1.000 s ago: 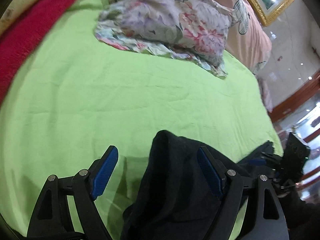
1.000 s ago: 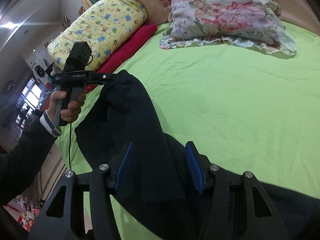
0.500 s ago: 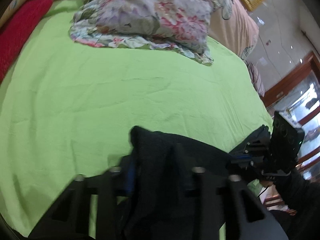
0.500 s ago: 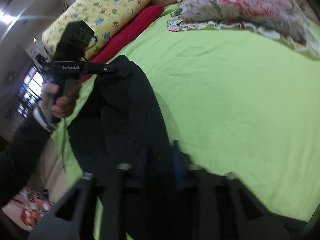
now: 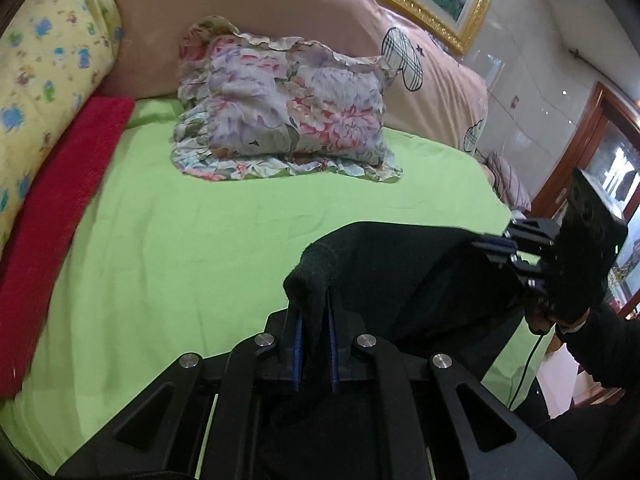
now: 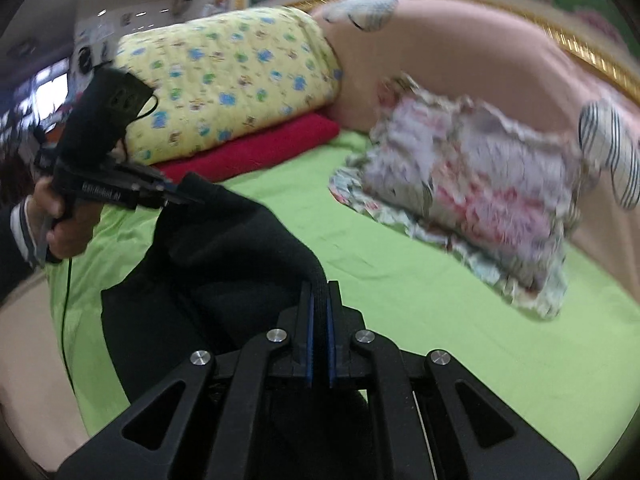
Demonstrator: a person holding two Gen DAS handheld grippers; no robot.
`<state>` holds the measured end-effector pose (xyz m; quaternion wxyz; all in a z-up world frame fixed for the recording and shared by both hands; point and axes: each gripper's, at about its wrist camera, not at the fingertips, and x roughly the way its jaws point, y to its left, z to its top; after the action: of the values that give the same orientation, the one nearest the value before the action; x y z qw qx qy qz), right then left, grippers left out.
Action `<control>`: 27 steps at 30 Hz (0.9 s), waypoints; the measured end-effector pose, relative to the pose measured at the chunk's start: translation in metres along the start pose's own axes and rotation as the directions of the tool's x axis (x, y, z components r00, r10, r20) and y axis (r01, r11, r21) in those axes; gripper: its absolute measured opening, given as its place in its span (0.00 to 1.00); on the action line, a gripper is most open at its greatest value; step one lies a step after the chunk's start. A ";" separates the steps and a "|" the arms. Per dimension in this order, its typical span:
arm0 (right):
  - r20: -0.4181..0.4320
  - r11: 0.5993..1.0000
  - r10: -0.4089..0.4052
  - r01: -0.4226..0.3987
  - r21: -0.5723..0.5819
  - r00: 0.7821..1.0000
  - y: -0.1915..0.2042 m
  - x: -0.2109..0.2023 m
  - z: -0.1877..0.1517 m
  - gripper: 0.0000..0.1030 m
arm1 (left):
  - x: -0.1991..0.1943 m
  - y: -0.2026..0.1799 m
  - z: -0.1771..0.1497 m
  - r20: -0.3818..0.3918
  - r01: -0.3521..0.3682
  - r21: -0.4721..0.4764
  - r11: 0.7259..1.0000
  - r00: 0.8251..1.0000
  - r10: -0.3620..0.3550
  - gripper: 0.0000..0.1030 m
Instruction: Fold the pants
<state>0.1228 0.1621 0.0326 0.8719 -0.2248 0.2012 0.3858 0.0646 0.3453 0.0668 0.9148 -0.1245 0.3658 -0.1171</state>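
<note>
Black pants (image 5: 400,276) hang stretched between my two grippers above the green bed sheet (image 5: 192,240). My left gripper (image 5: 314,320) is shut on one corner of the pants' edge, which bunches over its blue pads. My right gripper (image 6: 319,312) is shut on the other corner of the pants (image 6: 224,248). In the left wrist view the right gripper (image 5: 492,246) shows at the right, clamped on the cloth. In the right wrist view the left gripper (image 6: 180,196) shows at the left, held in a hand. The lower part of the pants hangs out of sight.
A floral pillow (image 5: 288,112) lies at the head of the bed. A red blanket (image 5: 60,216) and a yellow printed quilt (image 5: 40,68) lie along the left side. A pink headboard cushion (image 5: 432,80) stands behind. The bed edge and floor (image 6: 28,364) are near.
Both grippers have closed on the pants' edge, from open a second ago. They have lifted the pants up off the sheet and tilted upward toward the headboard.
</note>
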 end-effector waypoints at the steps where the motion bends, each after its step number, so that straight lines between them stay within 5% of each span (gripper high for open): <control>1: 0.008 1.000 -0.004 0.005 -0.030 1.000 0.009 -0.003 -0.005 0.06 | -0.003 0.001 -0.007 0.002 -0.005 -0.002 1.000 1.000 0.005 0.08; 13: -0.035 0.981 0.070 -0.075 -0.177 0.997 0.091 -0.012 -0.073 0.06 | -0.016 -0.015 -0.083 0.017 -0.054 -0.023 0.998 0.998 0.055 0.08; 27: -0.069 0.949 0.089 -0.105 -0.296 0.994 0.128 -0.011 -0.101 0.06 | -0.029 0.008 -0.132 0.027 -0.098 -0.149 0.984 0.994 0.103 0.12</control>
<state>0.0004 0.1778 -0.0749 0.8019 -0.3545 0.1748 0.4481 -0.0476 0.3431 -0.0098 0.9140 -0.1751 0.3635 -0.0412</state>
